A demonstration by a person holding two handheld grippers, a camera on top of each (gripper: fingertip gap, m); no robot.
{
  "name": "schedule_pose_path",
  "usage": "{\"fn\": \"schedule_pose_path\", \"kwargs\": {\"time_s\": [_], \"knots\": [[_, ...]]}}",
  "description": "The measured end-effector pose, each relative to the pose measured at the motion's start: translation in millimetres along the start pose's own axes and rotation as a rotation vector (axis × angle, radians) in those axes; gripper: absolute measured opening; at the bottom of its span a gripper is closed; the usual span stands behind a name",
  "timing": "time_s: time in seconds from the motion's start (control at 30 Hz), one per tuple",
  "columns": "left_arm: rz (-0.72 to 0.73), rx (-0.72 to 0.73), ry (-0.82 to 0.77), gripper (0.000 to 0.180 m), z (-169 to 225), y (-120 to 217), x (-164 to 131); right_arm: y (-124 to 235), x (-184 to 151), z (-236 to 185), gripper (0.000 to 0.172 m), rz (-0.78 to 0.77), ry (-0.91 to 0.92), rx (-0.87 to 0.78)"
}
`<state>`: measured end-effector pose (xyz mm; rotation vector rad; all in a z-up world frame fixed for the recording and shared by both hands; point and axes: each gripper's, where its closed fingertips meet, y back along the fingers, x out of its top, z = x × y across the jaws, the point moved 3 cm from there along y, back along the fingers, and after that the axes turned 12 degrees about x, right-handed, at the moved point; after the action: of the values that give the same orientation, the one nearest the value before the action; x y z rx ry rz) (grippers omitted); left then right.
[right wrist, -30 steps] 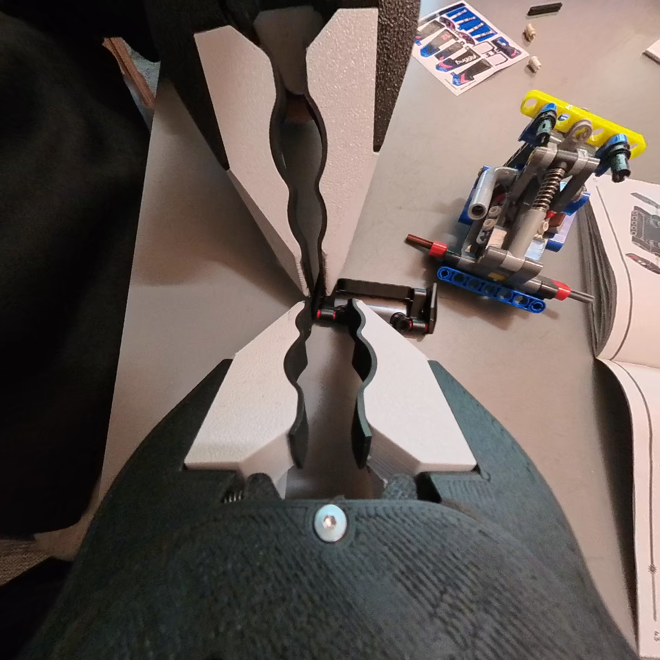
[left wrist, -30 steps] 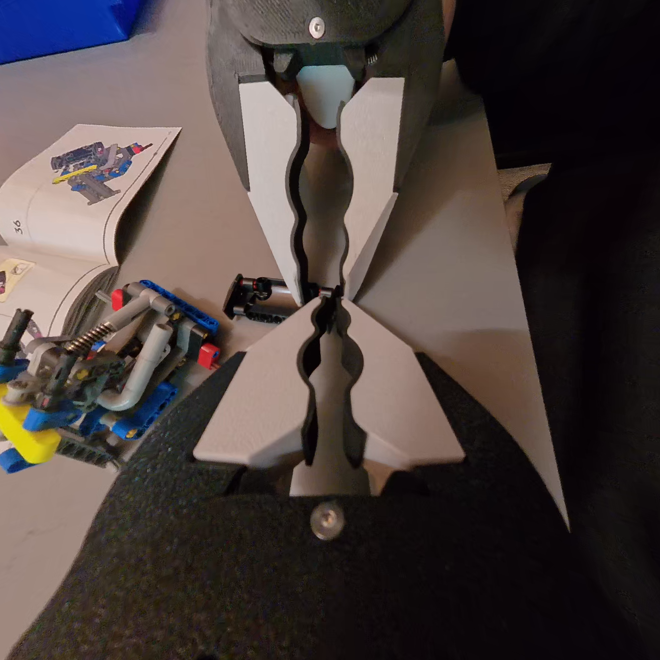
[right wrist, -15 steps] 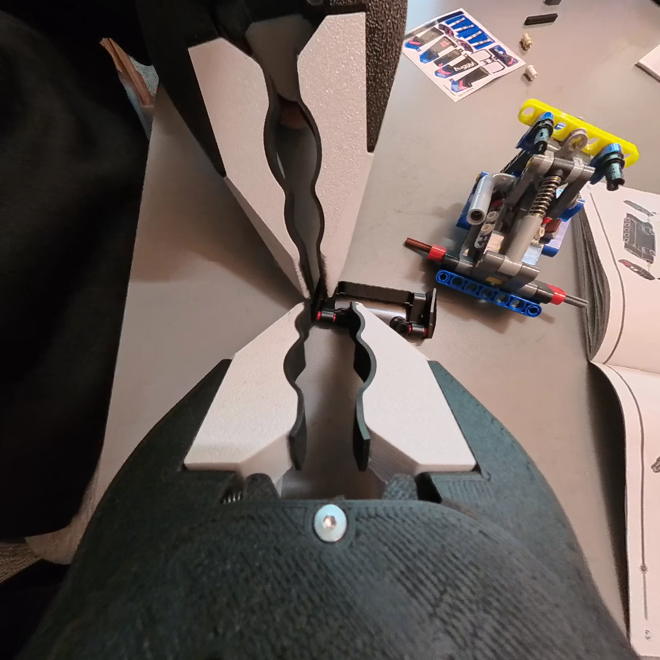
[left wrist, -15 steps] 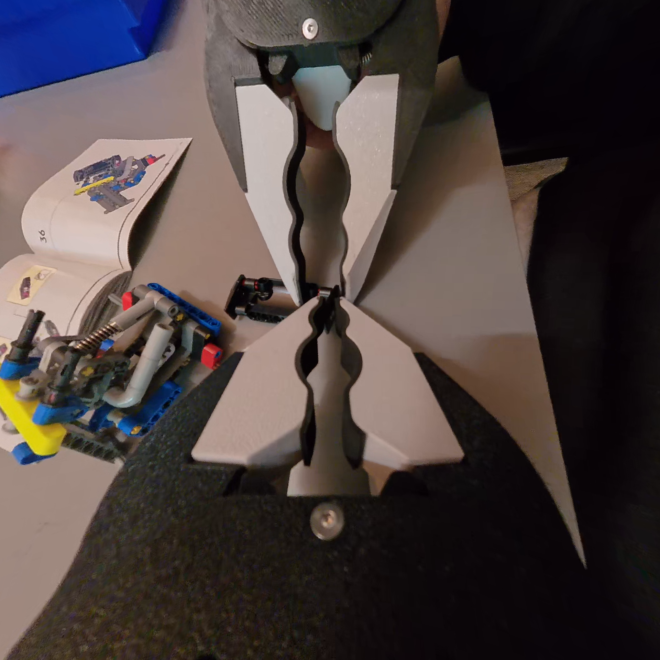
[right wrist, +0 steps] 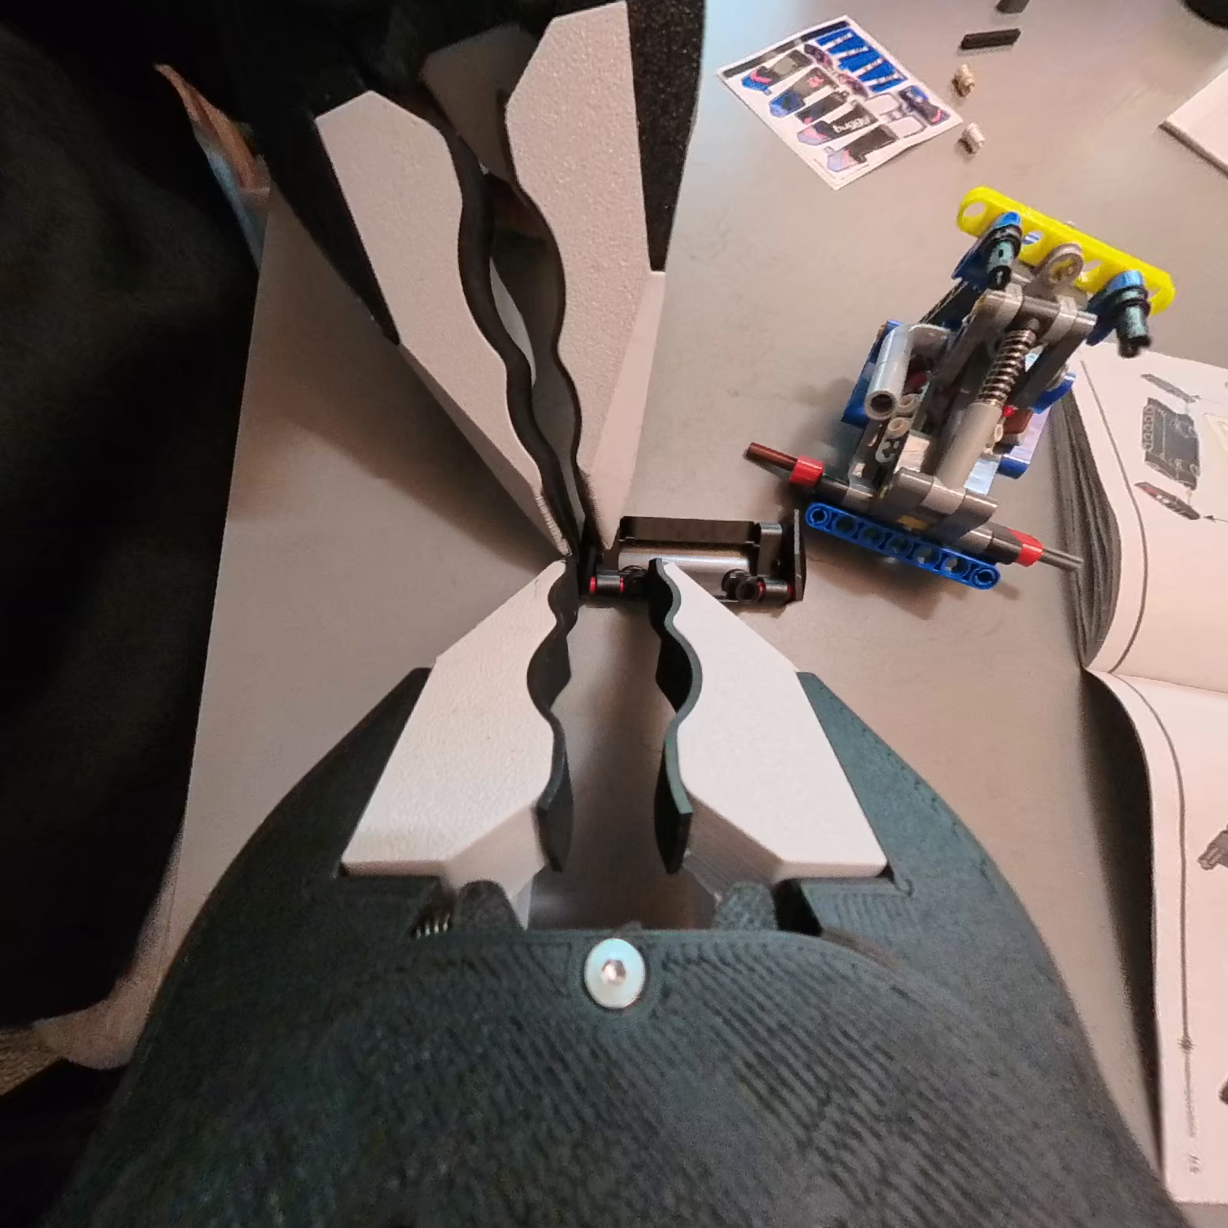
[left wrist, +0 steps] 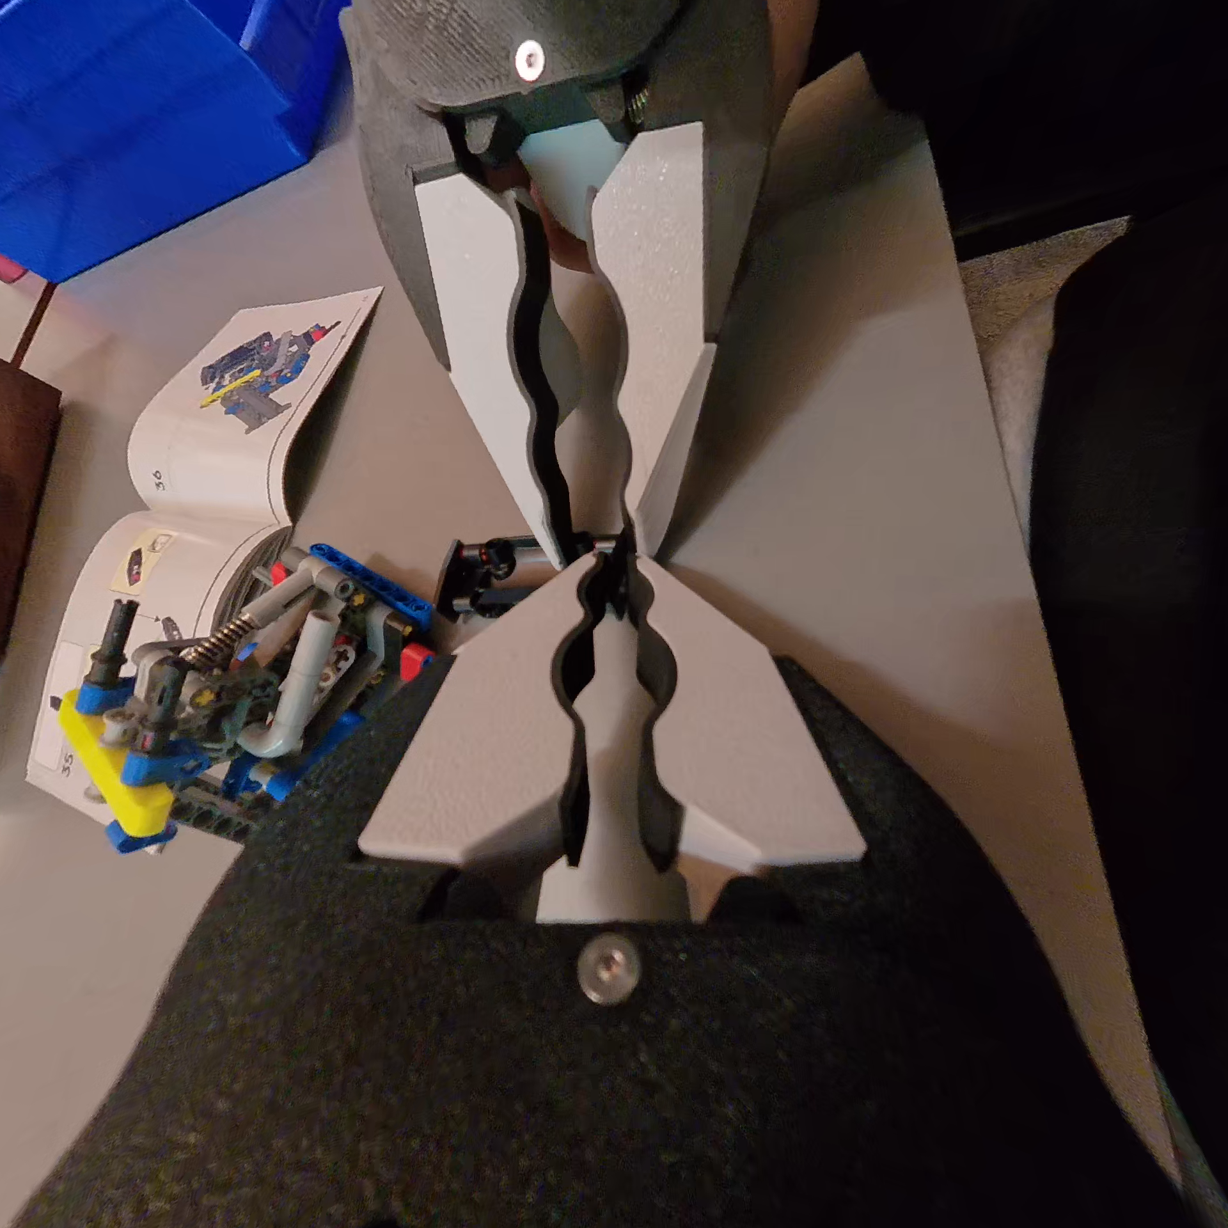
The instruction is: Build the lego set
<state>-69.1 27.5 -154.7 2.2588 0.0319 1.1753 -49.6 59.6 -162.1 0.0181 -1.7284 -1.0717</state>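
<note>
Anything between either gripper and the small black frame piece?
Nothing visible. Both already meet it: the left gripper pinches its thin end plate, and the right gripper spans the pin end of the black frame piece. The buggy model sits apart.

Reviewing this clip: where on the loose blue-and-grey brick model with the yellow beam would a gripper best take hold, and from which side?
Probably from above, across the grey frame around the spring of the brick model, with the fingers on its two long flanks. That middle looks solid and narrow, while the yellow beam and axle ends stick out, and the open booklet crowds one side.
</note>
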Motion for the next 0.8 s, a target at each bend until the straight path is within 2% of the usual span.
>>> {"fn": "schedule_pose_path", "kwargs": {"time_s": [0.1, 0.2, 0.3, 0.33, 0.37, 0.4, 0.57, 0.8], "knots": [[0.016, -0.006, -0.031, 0.002, 2, 1, 0, 0, 1, -1, 0.019, 0.004, 0.009, 0.002], [0.033, -0.014, -0.069, 0.002, 4, 2, 0, 4, 3, -1, 0.037, 0.03, 0.03, -0.026], [0.041, -0.012, -0.086, 0.002, 4, 3, -1, 10, 4, 7, 0.044, 0.068, -0.022, -0.041], [0.044, -0.028, -0.093, 0.001, 5, 3, -1, 11, 2, 15, 0.07, 0.063, -0.051, -0.083], [0.037, -0.042, -0.108, 0.001, 6, 3, -3, 12, -2, 23, 0.089, 0.039, -0.064, -0.138], [0.024, -0.047, -0.129, 0.0, 7, 2, -5, 12, -5, 26, 0.095, 0.014, -0.049, -0.152], [0.035, -0.061, -0.137, 0.0, 5, 0, -5, 9, -4, 24, 0.099, 0.013, -0.034, -0.091], [0.038, -0.138, -0.021, 0.0, -2, 2, -3, 5, 5, 21, 0.087, 0.029, 0.14, -0.041]]}}
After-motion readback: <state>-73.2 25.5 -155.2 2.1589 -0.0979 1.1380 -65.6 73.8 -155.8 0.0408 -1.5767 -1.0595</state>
